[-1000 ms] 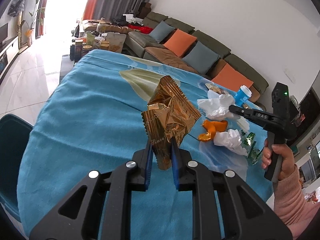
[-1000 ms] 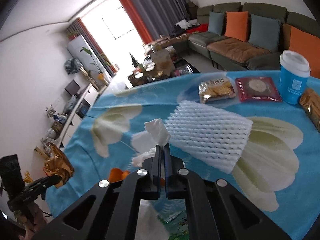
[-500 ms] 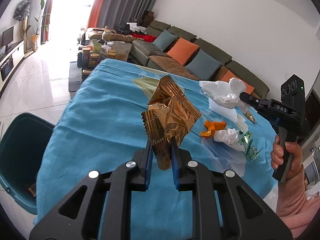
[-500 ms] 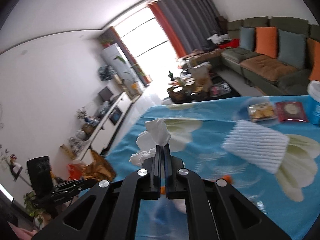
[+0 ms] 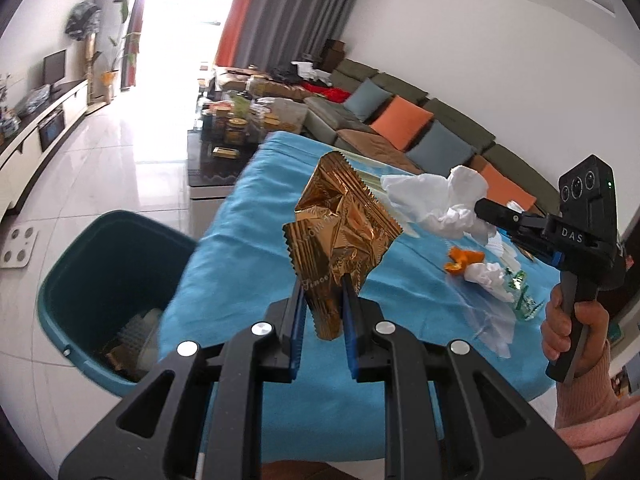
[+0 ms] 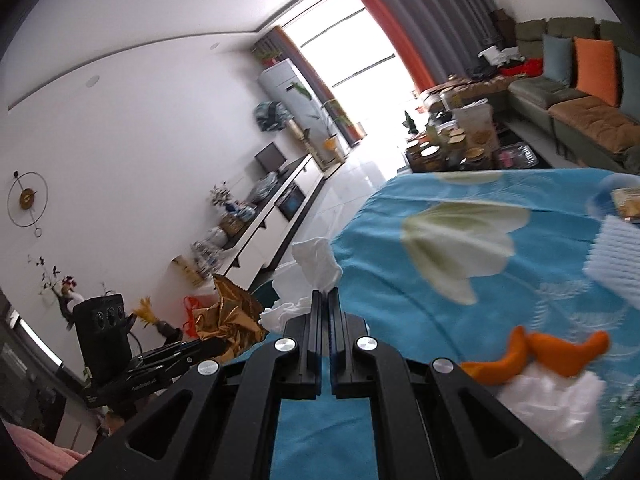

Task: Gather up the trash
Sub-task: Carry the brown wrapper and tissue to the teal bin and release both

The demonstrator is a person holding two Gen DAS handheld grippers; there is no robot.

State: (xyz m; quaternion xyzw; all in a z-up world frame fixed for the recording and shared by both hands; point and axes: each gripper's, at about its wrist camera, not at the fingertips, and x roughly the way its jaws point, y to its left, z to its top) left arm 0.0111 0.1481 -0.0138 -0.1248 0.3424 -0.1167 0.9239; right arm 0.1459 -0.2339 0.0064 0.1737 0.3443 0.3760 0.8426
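The left hand-held gripper (image 5: 323, 300) squeezes the bottom of a crinkled gold snack wrapper (image 5: 342, 236). The wrapper stands up above the edge of the worktop (image 5: 248, 264), which has a blue cloth with pale flowers on it. Just past that edge, down on the floor, sits a teal trash bin (image 5: 100, 280) with some trash already inside.

The right hand-held gripper (image 6: 325, 300) is closed tight on a white tissue (image 6: 316, 264). The tissue puffs out above the 2 fingers. In the left wrist view a person's hand (image 5: 572, 328) in a pink sleeve (image 5: 592, 432) holds this gripper up over the worktop, to the right of the gold wrapper.

More trash lies on the blue cloth: orange peel (image 6: 532, 356), another crumpled white tissue (image 6: 552, 404) touching the peel, and a white foam net (image 6: 616, 264) farther off. A green and clear plastic wrapper (image 5: 520, 300) lies beside the tissue.
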